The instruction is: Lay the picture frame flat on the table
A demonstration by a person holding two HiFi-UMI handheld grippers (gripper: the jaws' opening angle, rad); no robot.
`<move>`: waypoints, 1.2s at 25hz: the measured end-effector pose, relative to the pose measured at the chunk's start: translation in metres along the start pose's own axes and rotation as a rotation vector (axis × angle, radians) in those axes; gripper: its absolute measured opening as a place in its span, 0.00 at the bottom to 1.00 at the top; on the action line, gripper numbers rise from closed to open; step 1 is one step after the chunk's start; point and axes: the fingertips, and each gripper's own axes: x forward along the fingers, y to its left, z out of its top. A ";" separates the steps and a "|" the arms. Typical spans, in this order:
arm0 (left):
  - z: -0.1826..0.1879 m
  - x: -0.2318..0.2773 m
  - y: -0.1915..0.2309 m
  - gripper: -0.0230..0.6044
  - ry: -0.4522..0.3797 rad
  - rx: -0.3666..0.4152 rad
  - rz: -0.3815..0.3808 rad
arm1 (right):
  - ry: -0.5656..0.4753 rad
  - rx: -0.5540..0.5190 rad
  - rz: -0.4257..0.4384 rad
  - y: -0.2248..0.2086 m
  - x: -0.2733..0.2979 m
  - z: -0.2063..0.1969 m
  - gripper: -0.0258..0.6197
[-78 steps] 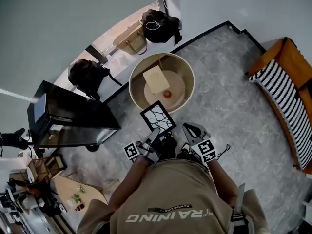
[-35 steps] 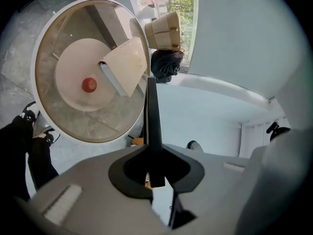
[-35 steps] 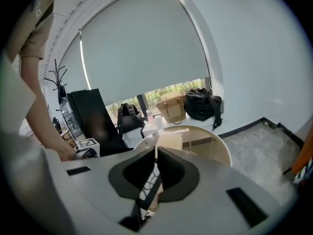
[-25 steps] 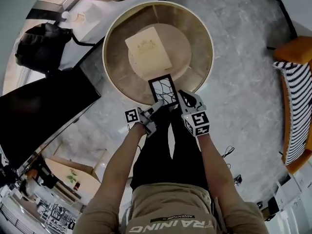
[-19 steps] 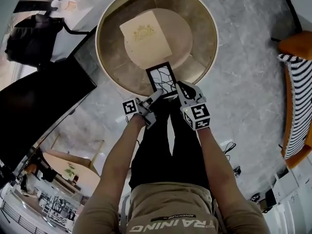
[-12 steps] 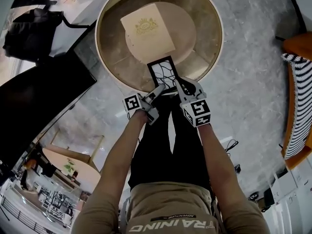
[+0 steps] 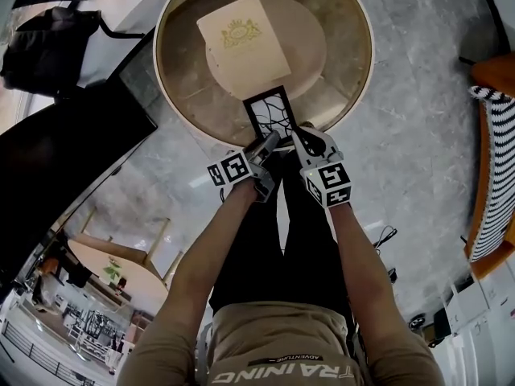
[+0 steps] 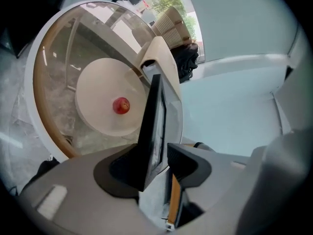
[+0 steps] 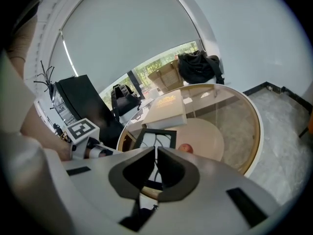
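Note:
The black picture frame (image 7: 271, 115) with a branch drawing lies low over the round glass table (image 7: 354, 79), close to its near rim. My left gripper (image 7: 269, 141) is at the frame's near edge. In the left gripper view the frame (image 8: 154, 116) stands edge-on between the jaws of the left gripper (image 8: 157, 153), which are opening; a gap shows beside the right pad. My right gripper (image 7: 302, 129) sits by the frame's near right corner. The right gripper view has the right gripper (image 9: 156, 151) with jaws together and the frame (image 9: 157, 138) just beyond.
A beige box (image 7: 241, 39) lies on the table's far side, and a small red ball (image 8: 121, 105) rests on the lower round shelf. A black cabinet (image 7: 64, 159) and a black bag (image 7: 40, 55) are at the left, a striped bench (image 7: 491, 175) at the right.
The frame has been carried forward from in front of the body to the table's near side. The left gripper has turned and shifted slightly right, and its jaws have spread.

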 end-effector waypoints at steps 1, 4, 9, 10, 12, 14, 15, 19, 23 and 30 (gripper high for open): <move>-0.001 0.001 0.001 0.32 -0.004 0.026 0.040 | 0.004 0.002 0.000 0.000 -0.001 -0.003 0.07; -0.006 0.003 0.005 0.34 -0.014 0.123 0.167 | 0.014 0.012 0.000 0.001 -0.002 -0.009 0.07; -0.008 0.002 0.002 0.51 -0.041 0.255 0.311 | 0.015 0.002 0.017 0.007 -0.003 -0.009 0.07; -0.006 0.000 0.004 0.52 -0.054 0.262 0.337 | 0.013 -0.003 0.018 0.007 -0.003 -0.008 0.07; -0.002 -0.007 0.009 0.53 -0.080 0.277 0.390 | 0.013 -0.008 0.011 0.005 -0.003 -0.006 0.07; 0.004 -0.016 0.014 0.53 -0.104 0.294 0.432 | 0.017 -0.009 0.003 0.004 -0.004 -0.005 0.07; 0.006 -0.021 0.015 0.53 -0.113 0.300 0.440 | 0.018 -0.009 0.001 0.004 -0.005 -0.005 0.07; 0.015 -0.034 0.006 0.52 -0.126 0.381 0.439 | 0.019 -0.018 -0.006 0.004 -0.013 0.001 0.07; 0.022 -0.050 -0.020 0.51 -0.142 0.497 0.410 | 0.009 -0.021 0.001 0.014 -0.030 0.013 0.07; 0.037 -0.119 -0.133 0.16 -0.273 0.771 0.330 | 0.011 -0.075 0.012 0.064 -0.096 0.059 0.07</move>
